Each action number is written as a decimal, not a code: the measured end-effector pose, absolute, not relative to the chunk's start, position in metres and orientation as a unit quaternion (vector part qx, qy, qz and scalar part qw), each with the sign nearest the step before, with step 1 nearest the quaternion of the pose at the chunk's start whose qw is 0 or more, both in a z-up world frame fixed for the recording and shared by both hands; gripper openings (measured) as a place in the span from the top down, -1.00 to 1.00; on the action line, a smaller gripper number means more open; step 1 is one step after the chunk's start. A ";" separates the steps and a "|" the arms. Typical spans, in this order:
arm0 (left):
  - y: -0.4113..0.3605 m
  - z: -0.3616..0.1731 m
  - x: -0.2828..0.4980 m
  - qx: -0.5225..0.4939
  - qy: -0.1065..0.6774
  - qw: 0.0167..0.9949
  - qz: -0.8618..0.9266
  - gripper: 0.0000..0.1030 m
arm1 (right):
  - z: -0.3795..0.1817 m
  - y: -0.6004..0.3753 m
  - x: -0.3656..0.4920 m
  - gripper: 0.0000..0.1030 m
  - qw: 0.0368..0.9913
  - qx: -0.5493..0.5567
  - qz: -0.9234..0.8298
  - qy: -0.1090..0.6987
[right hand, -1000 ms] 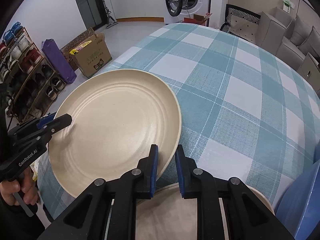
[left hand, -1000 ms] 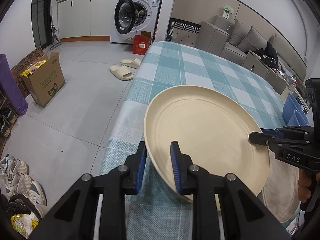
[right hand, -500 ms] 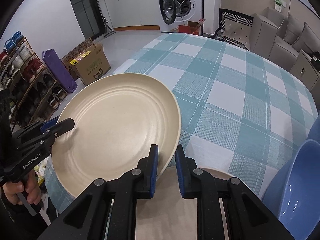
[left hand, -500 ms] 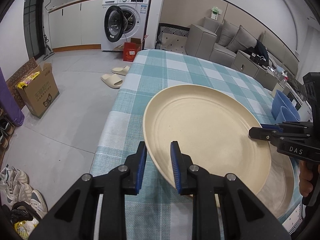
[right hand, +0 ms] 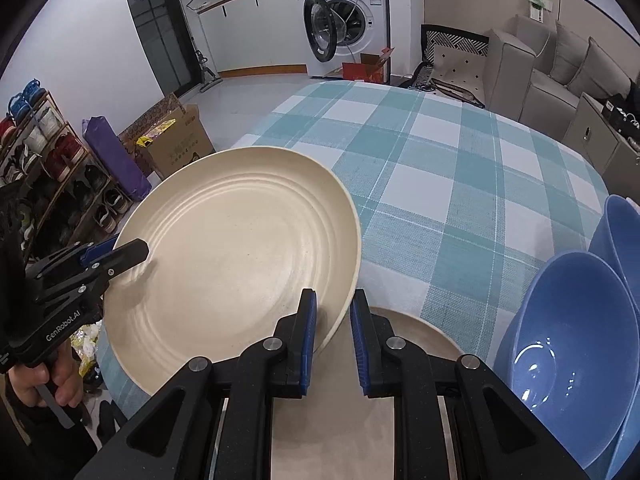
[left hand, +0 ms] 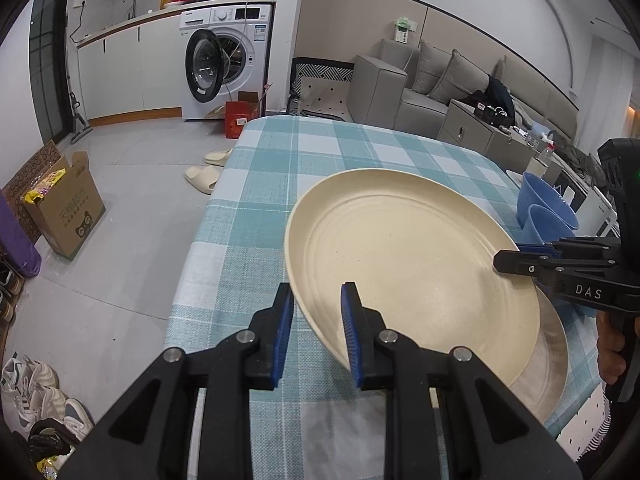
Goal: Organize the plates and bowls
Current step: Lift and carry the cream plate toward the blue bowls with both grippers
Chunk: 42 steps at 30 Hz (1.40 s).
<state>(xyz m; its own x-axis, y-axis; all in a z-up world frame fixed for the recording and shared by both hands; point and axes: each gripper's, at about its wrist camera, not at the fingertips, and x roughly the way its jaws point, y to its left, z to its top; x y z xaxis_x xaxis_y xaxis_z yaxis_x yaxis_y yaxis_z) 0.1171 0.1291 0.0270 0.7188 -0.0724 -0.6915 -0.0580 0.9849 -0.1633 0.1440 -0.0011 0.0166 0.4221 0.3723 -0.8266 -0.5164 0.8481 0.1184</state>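
Both my jaws are clamping the cream plate [left hand: 404, 264] by opposite rims: left gripper [left hand: 316, 334] at its 7 o'clock, right gripper [right hand: 333, 332] at its 5 o'clock. I'm carrying it raised, tilted, above the checked counter [right hand: 460, 184]. Judging next: level it, centre over the second plate [right hand: 408, 336] below, lower. Blue bowls [right hand: 568, 344] are crowding 3 o'clock; I'm watching clearance there.

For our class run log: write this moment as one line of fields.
left hand-held gripper: shut on cream plate | right hand-held gripper: shut on cream plate | plate: above second plate
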 end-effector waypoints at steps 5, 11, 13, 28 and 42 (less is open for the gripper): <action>0.120 0.031 0.117 -0.081 0.372 0.925 -0.013 0.56 | 0.023 -0.013 0.138 0.65 0.845 -0.072 0.259 0.463; 0.104 0.033 0.117 -0.071 0.372 0.925 -0.029 0.56 | 0.026 -0.033 0.129 0.65 0.849 -0.061 0.249 0.463; 0.100 0.033 0.117 -0.069 0.372 0.925 -0.034 0.57 | 0.027 -0.039 0.127 0.65 0.850 -0.057 0.246 0.462; 0.069 0.035 0.116 -0.045 0.379 0.922 -0.066 0.56 | 0.030 -0.075 0.101 0.65 0.859 -0.045 0.224 0.458; 0.046 0.024 0.117 -0.009 0.400 0.912 -0.093 0.56 | 0.019 -0.102 0.080 0.65 0.866 -0.025 0.205 0.456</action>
<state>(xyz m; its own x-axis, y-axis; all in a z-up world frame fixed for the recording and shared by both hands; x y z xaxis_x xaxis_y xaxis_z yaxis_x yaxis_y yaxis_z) 0.1175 0.0457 0.0237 0.6631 -0.1776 -0.7272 0.1634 0.9824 -0.0909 0.0797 -0.1021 0.0192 0.4996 0.3318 -0.8002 -0.3772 0.9149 0.1438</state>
